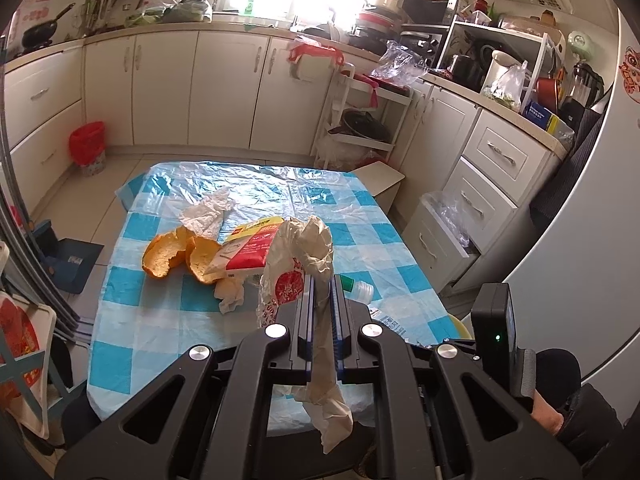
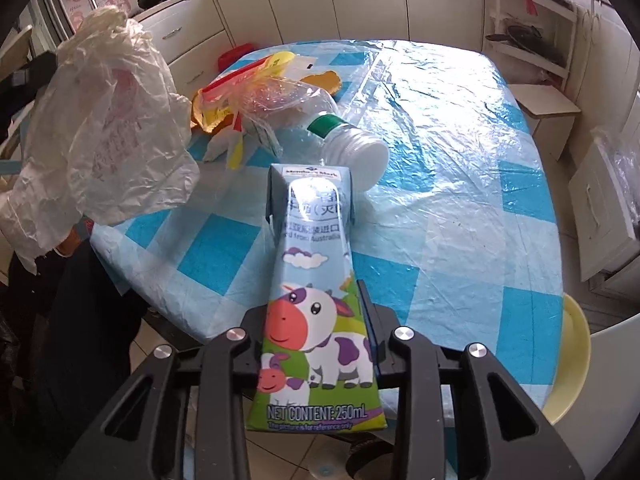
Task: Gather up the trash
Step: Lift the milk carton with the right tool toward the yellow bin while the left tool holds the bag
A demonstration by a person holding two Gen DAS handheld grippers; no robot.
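Left tongs pinching the plastic bag above the surface should spread its mouth wide, so right tongs, clamping the milk carton, can drop it inside.

Both views are fisheye, each looking forward along its own gripper's 2 fingers and down onto the table.

The left wrist view sits at the table's near edge, above it, facing across the checked cloth toward the far cabinets and window. The left gripper fills the lower frame, with the bag it pinches close to the lens.

The right wrist view sits lower and nearer the cloth, facing the same way but angled leftward. The right gripper and its carton fill the foreground.

Both views share the table, the bottle, the peel and the bag, which hangs at the right view's left edge.
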